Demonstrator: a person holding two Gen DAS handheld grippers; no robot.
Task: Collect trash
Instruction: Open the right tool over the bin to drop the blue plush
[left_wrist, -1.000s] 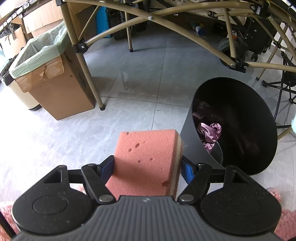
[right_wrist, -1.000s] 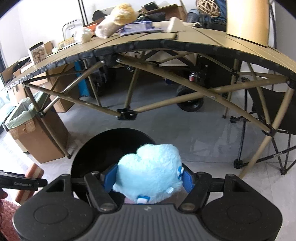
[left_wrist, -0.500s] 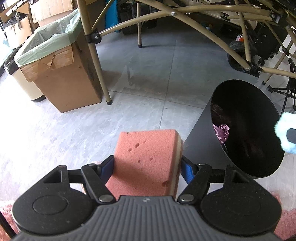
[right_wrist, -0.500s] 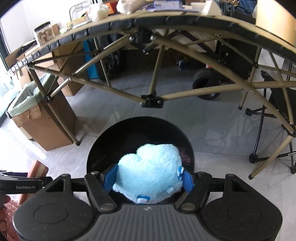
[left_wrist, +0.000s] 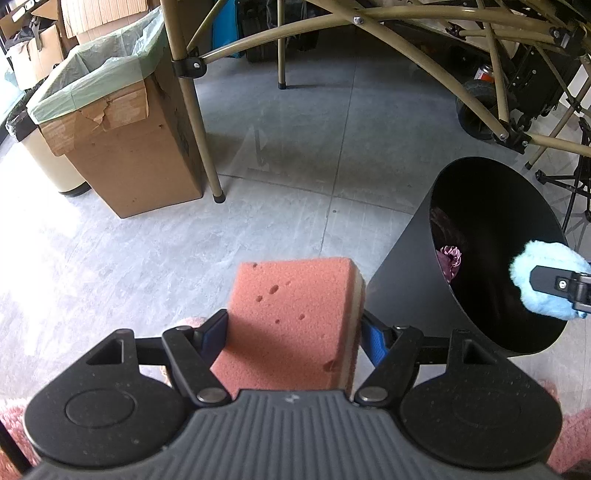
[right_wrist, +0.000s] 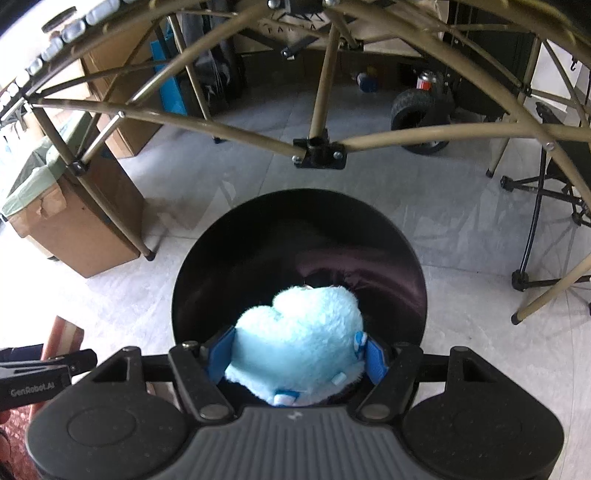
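Note:
My left gripper (left_wrist: 293, 332) is shut on a salmon-pink sponge (left_wrist: 291, 317) and holds it above the floor, just left of a round black bin (left_wrist: 402, 288). My right gripper (right_wrist: 295, 354) is shut on a fluffy light-blue plush (right_wrist: 299, 347) and holds it over the near rim of the black bin (right_wrist: 207, 266). The plush (left_wrist: 546, 280) and the right gripper's finger also show in the left wrist view, over the bin's opening. A crumpled purple item (left_wrist: 448, 260) lies inside the bin. The sponge (right_wrist: 61, 336) shows at the left edge of the right wrist view.
A cardboard box lined with a green bag (left_wrist: 122, 140) stands to the left beside a tan table leg (left_wrist: 195, 122). The folding table's tan frame (right_wrist: 317, 147) spans overhead behind the bin. A black wheel (right_wrist: 421, 118) and a folding chair's legs (right_wrist: 535, 229) are at the right. A pink rug (left_wrist: 565, 458) lies below.
My right gripper has come down and forward with the plush, from behind the bin to over its opening. The left gripper has shifted left and lifted slightly, sponge still held.

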